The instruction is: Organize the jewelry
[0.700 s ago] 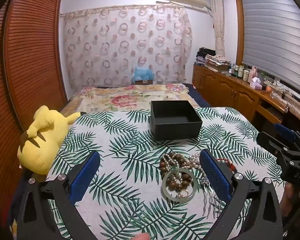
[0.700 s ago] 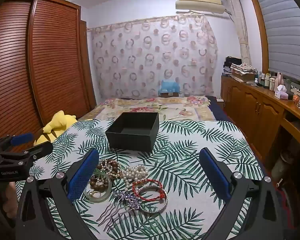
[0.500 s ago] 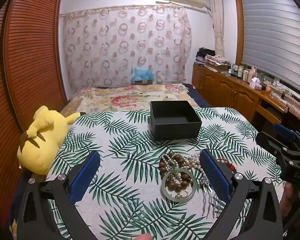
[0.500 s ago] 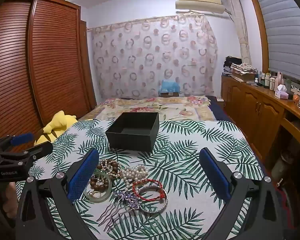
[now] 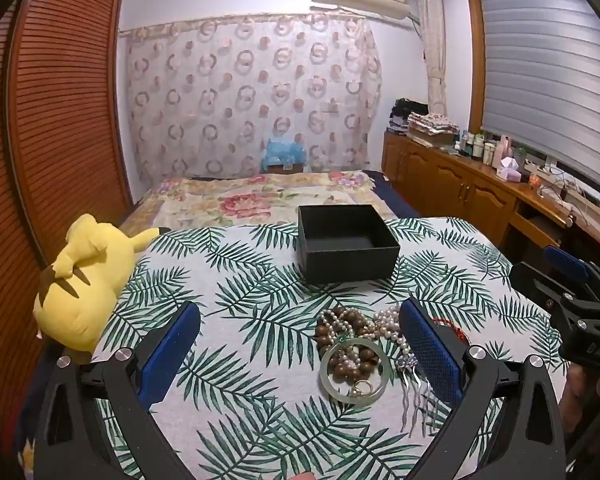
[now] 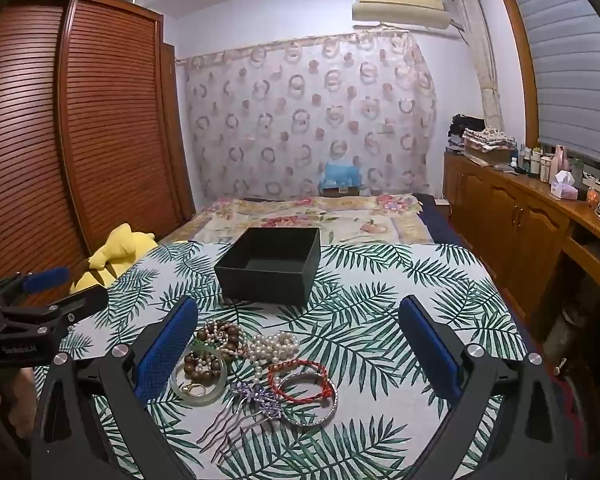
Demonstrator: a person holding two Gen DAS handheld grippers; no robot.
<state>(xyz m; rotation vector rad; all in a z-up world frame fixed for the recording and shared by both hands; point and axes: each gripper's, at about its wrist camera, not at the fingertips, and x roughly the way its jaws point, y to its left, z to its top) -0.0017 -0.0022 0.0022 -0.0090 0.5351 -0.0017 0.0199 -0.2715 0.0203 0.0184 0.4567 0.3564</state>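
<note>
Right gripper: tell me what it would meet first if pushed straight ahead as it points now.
Likely the open black square box, which sits ahead between the open fingers of the right gripper. The jewelry pile lies lower; depth is uncertain.

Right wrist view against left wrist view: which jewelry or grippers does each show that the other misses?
Only the right wrist view shows the whole red cord bracelet, the silver bangle and the left gripper from outside.

Only the left wrist view shows the right gripper from outside.

Both show the empty black box, jade bangle, wooden beads, pearls and hair comb on the leaf-print cloth.
</note>
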